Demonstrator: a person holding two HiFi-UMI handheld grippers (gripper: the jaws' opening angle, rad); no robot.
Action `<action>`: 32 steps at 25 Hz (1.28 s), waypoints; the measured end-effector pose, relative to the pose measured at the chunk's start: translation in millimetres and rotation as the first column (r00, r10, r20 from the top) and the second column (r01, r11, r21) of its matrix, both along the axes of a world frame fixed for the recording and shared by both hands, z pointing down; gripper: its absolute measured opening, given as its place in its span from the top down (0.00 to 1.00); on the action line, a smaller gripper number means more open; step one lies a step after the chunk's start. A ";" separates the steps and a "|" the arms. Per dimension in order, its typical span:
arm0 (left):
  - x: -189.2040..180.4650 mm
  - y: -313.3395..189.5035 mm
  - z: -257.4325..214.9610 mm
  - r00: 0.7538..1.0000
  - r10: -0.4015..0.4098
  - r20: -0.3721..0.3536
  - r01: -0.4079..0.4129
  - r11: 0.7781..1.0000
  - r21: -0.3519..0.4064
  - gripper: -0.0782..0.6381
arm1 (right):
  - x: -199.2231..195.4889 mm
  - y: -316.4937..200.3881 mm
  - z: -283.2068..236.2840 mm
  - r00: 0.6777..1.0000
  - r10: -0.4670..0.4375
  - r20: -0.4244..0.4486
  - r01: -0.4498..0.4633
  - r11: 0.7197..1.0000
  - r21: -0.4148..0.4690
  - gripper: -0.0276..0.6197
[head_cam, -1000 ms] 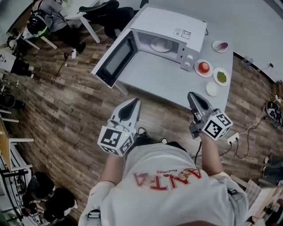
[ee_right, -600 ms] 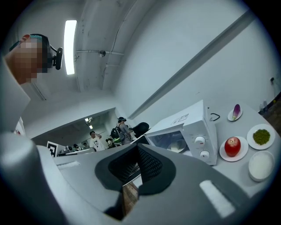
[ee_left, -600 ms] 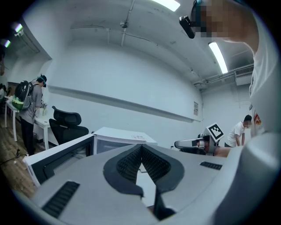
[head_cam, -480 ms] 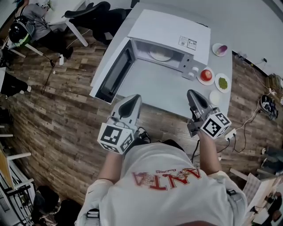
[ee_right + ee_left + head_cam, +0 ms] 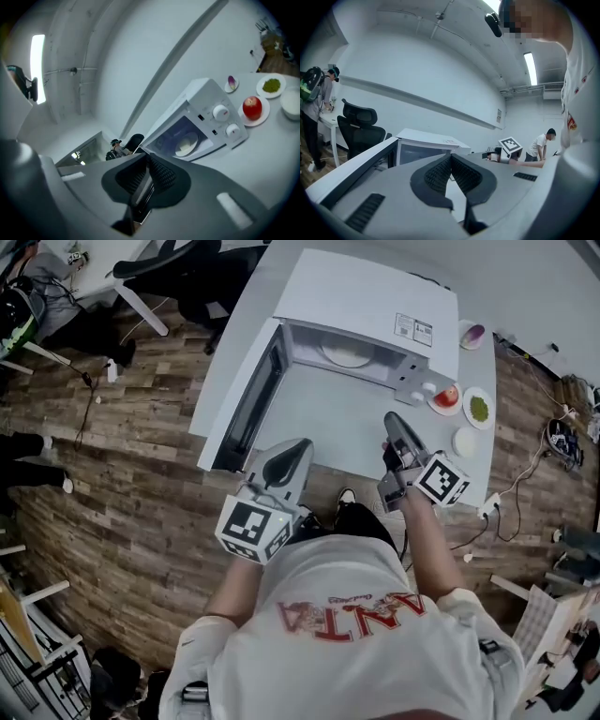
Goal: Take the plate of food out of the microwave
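Wood-plank floor [image 5: 141, 474], boxy white microwave [image 5: 375, 296]

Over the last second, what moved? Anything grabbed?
The person stepped in toward the table. The right gripper now reaches over its near edge, and the left gripper has come up to that edge. Nothing grabbed or released; both grippers stay shut and empty. The plate is unmoved inside the microwave, door open.
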State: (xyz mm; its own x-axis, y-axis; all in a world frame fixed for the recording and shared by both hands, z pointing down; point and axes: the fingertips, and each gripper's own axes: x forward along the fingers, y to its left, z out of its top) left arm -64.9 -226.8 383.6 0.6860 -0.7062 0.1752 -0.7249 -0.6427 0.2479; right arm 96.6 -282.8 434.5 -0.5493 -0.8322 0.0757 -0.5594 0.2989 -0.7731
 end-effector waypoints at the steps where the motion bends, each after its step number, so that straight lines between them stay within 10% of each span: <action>1: 0.7 -3.2 1.6 1.000 0.005 0.002 -0.005 1.000 -0.005 0.88 | -1.0 -6.6 9.7 0.999 0.015 0.036 -0.014 0.999 -0.039 0.95; 13: 3.1 -49.3 15.8 1.000 -0.019 0.011 0.019 0.998 -0.064 0.88 | 5.5 -93.0 132.4 0.895 0.314 0.317 -0.164 0.892 -0.421 0.87; 32: 2.9 -99.9 38.3 0.998 -0.056 0.002 0.056 0.987 -0.151 0.88 | -5.5 -179.3 200.2 0.816 0.466 0.342 -0.238 0.810 -0.537 0.87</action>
State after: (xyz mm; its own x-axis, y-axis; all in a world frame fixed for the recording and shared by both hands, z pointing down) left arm -62.1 -326.7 422.0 0.6467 -0.7088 0.2817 -0.7580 -0.5562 0.3407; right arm 91.1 -462.1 634.7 -0.2900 -0.9029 0.3173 -0.1204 -0.2945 -0.9480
